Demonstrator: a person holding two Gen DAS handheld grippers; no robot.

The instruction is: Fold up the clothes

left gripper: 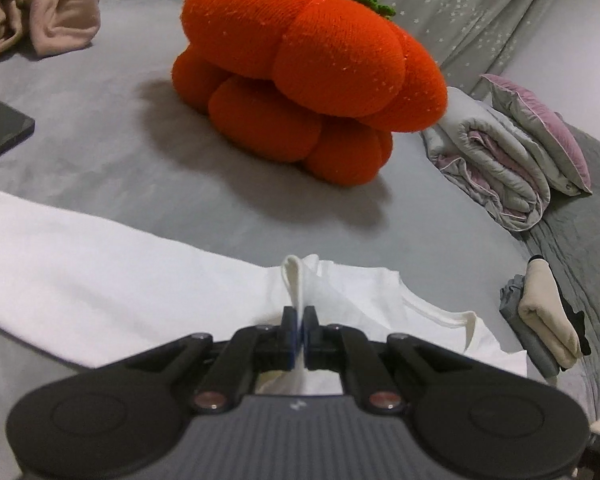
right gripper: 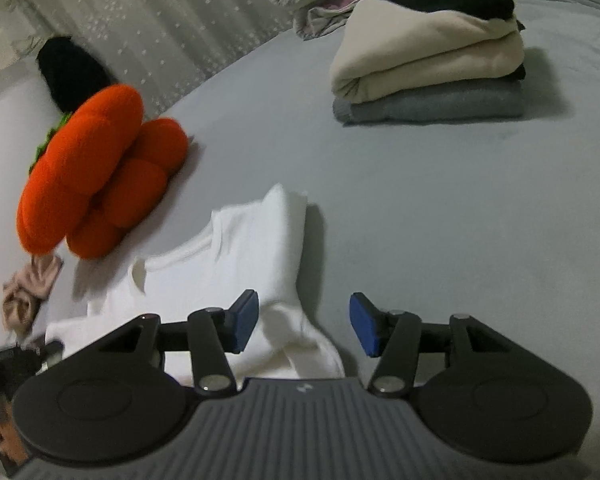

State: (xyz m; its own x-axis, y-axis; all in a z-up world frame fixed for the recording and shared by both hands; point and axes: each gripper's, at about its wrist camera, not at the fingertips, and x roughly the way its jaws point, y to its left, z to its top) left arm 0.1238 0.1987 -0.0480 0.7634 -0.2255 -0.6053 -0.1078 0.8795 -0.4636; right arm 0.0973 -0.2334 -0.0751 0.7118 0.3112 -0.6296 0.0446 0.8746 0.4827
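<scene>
One white garment (left gripper: pixel 112 264) lies on the grey bed (left gripper: pixel 100 152), its long axis running from the left edge of the left wrist view toward the lower right, with the ribbed neckline (left gripper: pixel 436 312) at the right-hand end. In the same view, going left to right: one crumpled beige garment (left gripper: pixel 40 28) at the far left, one dark flat object (left gripper: pixel 0 128) at the left edge, one orange pumpkin-shaped plush cushion (left gripper: pixel 300 80) in the middle, one folded grey-and-pink quilt (left gripper: pixel 496 160) with one pink-edged pillow (left gripper: pixel 540 136) against it, and one stack of folded clothes (left gripper: pixel 544 320) at the right.

The left tongs (left gripper: pixel 299 332) are closed on a bunched fold of the white garment, which rises in a loop between the blue pads (left gripper: pixel 288 332).

In the right wrist view, the cushion (right gripper: pixel 100 172) stands at the left with the beige garment (right gripper: pixel 28 288) just below it. The white garment (right gripper: pixel 260 256) lies in the middle, its neckline toward the left. The right tongs (right gripper: pixel 304 324) stand open, with the garment's right-hand edge between the pads but neither pad visibly pressing on it. The stack (right gripper: pixel 432 72) at the upper right counts three folded pieces: a grey one at the bottom, a cream one above, black on top.
</scene>
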